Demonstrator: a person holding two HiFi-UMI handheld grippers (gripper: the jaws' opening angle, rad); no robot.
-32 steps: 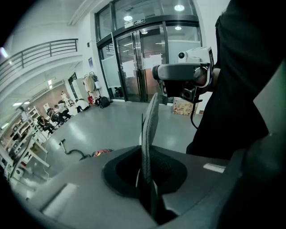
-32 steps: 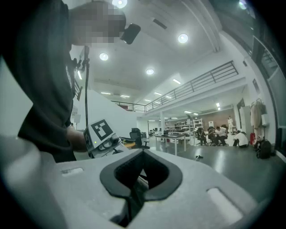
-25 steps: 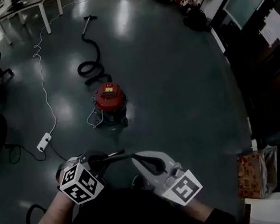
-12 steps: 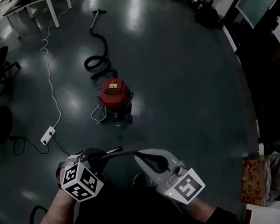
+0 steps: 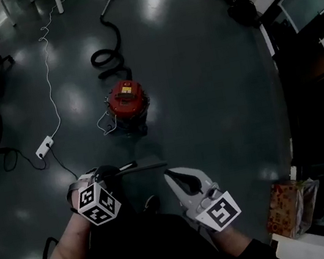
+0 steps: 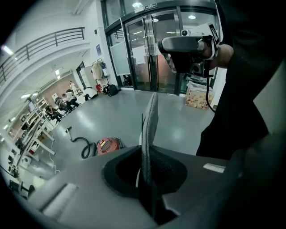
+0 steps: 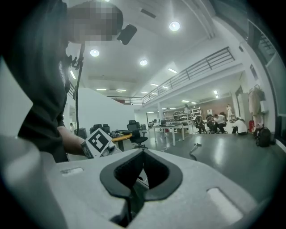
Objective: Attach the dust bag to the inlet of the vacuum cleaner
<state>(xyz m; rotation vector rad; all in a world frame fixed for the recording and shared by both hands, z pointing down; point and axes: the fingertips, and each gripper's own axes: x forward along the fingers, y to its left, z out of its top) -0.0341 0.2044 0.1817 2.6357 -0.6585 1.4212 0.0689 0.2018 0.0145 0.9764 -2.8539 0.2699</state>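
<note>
Your left gripper [image 5: 117, 172] is nearest you, on the near side of the vacuum cleaner [image 5: 126, 100] and well apart from it. Its jaws are clenched on the dust bag [image 6: 149, 127], which in the left gripper view shows edge-on as a thin grey sheet rising from between the pads. In the head view the bag is a dark strip that runs from those jaws towards your right gripper [image 5: 175, 178].

The right gripper is also on the near side of the vacuum cleaner, a little to its right. Its jaws are pressed together with nothing between them.

The vacuum cleaner, a red-topped canister, stands upright on the dark floor [image 5: 204, 87]. A white power strip [image 5: 44, 148] lies to the vacuum cleaner's left and slightly nearer to you. A white cable [image 5: 47, 71] leads away from it, passing well to the left of the vacuum cleaner. The black hose [image 5: 108, 54] coils just behind the vacuum cleaner and stretches on to a nozzle further off. A paper bag [image 5: 288, 216] stands far to the vacuum cleaner's right, back on your side.
</note>
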